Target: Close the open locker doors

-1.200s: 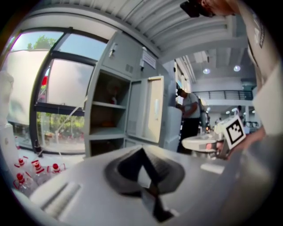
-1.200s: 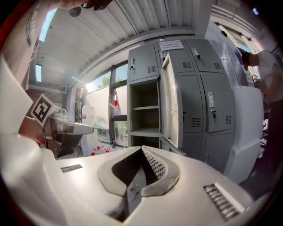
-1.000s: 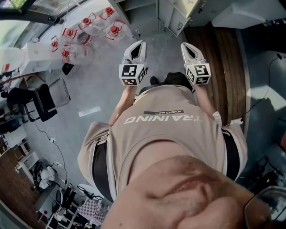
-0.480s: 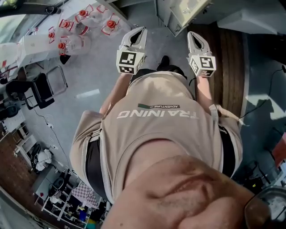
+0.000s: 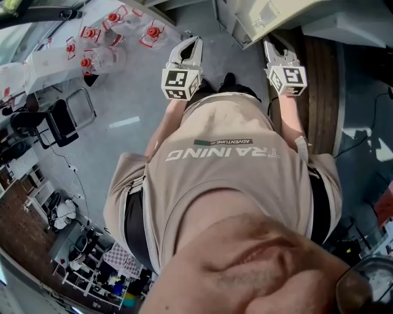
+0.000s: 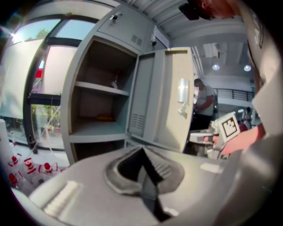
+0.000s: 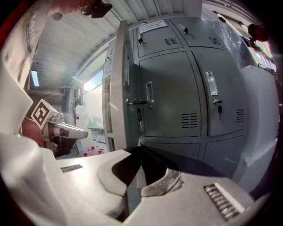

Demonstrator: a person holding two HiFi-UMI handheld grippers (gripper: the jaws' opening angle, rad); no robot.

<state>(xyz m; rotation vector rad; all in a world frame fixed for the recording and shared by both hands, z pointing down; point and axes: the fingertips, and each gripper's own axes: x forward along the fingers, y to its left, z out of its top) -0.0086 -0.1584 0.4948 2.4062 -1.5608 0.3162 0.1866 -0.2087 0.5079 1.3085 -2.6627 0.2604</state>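
A grey locker (image 6: 95, 95) stands open ahead of my left gripper (image 6: 142, 151), its shelves bare but for a small item. Its door (image 6: 166, 99) swings out to the right, handle (image 6: 182, 95) facing me. In the right gripper view the same door (image 7: 118, 84) shows edge-on, beside closed lockers (image 7: 177, 97). Seen from the head view, the door's top (image 5: 276, 13) juts over the right gripper (image 5: 269, 44), whose tips sit right at it. The left gripper (image 5: 193, 44) is left of the door, apart from it. Both grippers have their jaws together and hold nothing.
Several clear jugs with red caps (image 5: 101, 43) lie on the grey floor at the left, by a black chair (image 5: 58, 126). A wooden floor strip (image 5: 319, 80) runs on the right. A person (image 6: 204, 103) stands in the background beyond the door.
Both grippers have moved forward toward the lockers. The right gripper now reaches the open door's edge, and the door fills more of the top of the head view.
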